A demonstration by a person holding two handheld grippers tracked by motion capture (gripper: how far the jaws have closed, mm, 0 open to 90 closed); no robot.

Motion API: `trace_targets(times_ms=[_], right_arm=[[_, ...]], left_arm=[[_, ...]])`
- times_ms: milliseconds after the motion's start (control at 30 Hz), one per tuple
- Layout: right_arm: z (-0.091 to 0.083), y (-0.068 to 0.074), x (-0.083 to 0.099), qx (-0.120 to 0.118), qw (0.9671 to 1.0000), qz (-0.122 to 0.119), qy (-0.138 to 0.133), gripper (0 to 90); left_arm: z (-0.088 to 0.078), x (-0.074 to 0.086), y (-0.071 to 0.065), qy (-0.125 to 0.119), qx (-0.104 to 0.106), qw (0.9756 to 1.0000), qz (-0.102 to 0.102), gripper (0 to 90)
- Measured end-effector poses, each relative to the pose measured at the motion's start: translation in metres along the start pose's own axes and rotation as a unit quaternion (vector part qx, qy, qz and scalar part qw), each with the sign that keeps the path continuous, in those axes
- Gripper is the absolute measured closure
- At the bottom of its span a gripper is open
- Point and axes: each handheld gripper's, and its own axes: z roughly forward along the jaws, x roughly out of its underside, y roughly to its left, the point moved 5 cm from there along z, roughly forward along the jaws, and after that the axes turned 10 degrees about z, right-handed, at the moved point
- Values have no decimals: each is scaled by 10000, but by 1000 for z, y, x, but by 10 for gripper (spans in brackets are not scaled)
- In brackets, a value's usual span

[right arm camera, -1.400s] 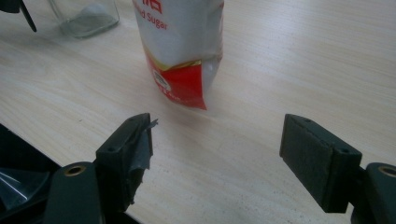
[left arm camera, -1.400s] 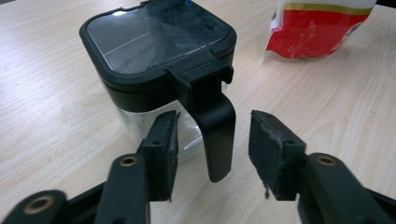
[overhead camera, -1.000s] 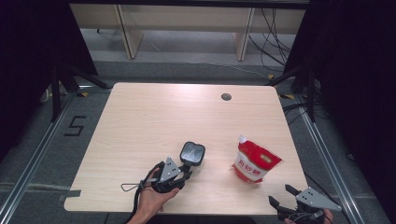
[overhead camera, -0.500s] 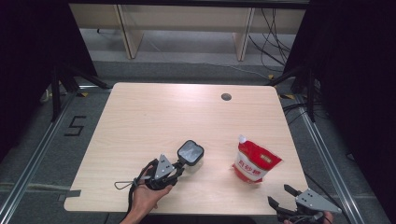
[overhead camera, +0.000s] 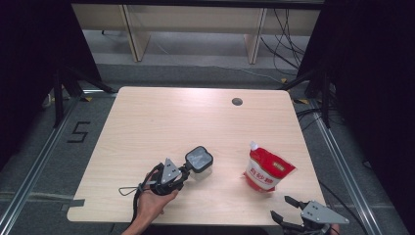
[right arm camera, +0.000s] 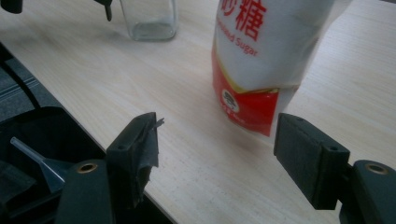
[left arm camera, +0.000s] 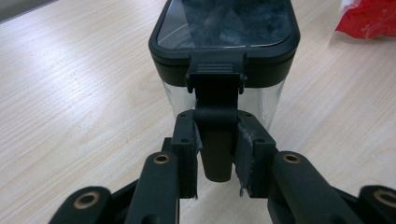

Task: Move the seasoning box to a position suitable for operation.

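Since a second ago: clear jar (overhead camera: pixel 199 160) and left gripper (overhead camera: pixel 183 171) have shifted slightly left; right gripper's (overhead camera: pixel 283 208) jaws have just been closing, nothing between them | left gripper: clamped on the jar's black latch tab (left arm camera: pixel 215 135) | right gripper: open, near right edge, just short of the sugar pouch (overhead camera: pixel 266 169) | jar: upright, near-centre of table (overhead camera: pixel 161 117), well left of pouch
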Motion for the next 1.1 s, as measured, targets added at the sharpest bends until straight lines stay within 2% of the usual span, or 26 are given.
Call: trace_targets(times_ms=[33,100,133,167,200,233,267,300,333,367,433,467,500,533,567,600,633,667,700,733,767,867,933,967,1033,1100], right_arm=[[1,-1,-1,-23,9999,-157,-20,318],[2,0,0,-27,9999,-138,22,319],[2,2,1,-39,9999,-61,77,319],[3,0,0,-20,9997,-224,40,320],[3,1,0,-35,9997,-203,99,320],[4,1,0,-38,9997,-220,100,320],[4,2,1,-85,9997,-170,120,319],[4,2,1,-52,9997,-195,125,320],[4,0,0,-16,9995,-302,61,319],[4,1,0,-23,9996,-285,75,320],[4,1,0,-8,9996,-285,90,319],[4,1,1,-30,9997,-234,114,319],[4,1,1,-30,9997,-234,114,319],[4,1,1,-40,9997,-227,120,319],[4,1,1,-39,9997,-225,117,319],[5,1,1,-45,9997,-226,107,319],[5,1,1,-36,9996,-242,111,319],[5,0,2,9,9993,-345,153,319],[7,-1,1,-20,9991,-396,120,319],[7,0,1,-14,9992,-377,126,319],[6,3,3,-19,9997,-172,184,319],[7,3,3,-53,9996,-192,180,319],[9,2,2,-89,9995,-249,196,319],[9,1,2,-57,9993,-298,213,319],[10,2,2,-61,9992,-332,206,319],[11,3,2,-105,9992,-308,214,319]], left_arm=[[1,0,3,-50,-12,10000,85,711],[2,1,4,-43,-3,9999,95,713],[2,1,5,-10,-7,9998,179,714],[2,0,3,-28,-15,9999,96,713],[2,0,5,11,-16,9996,281,712],[3,0,4,9,-9,9998,196,712],[3,0,4,13,43,9998,169,713],[2,0,6,-34,76,9997,225,714],[2,0,7,-102,149,9994,281,718],[1,1,6,-79,204,9995,211,720],[1,1,6,-100,286,9993,229,722],[0,1,7,-96,342,9989,321,722],[0,1,7,-96,342,9989,321,722],[0,0,4,-183,352,9990,201,722],[0,1,4,-197,405,9987,255,723],[0,1,4,-214,402,9987,214,724],[-1,1,5,-203,456,9982,327,723],[-2,2,3,-246,570,9980,135,724],[-3,3,3,-252,665,9974,72,724],[-4,4,3,-275,751,9968,90,724],[-5,5,1,-277,760,9967,100,724],[-6,5,-2,-343,837,9958,146,724],[-7,5,-6,-415,920,9949,82,724],[-7,5,-7,-446,1012,9938,133,724],[-9,5,-11,-417,1046,9936,102,724],[-10,5,-14,-422,1134,9925,157,724]])
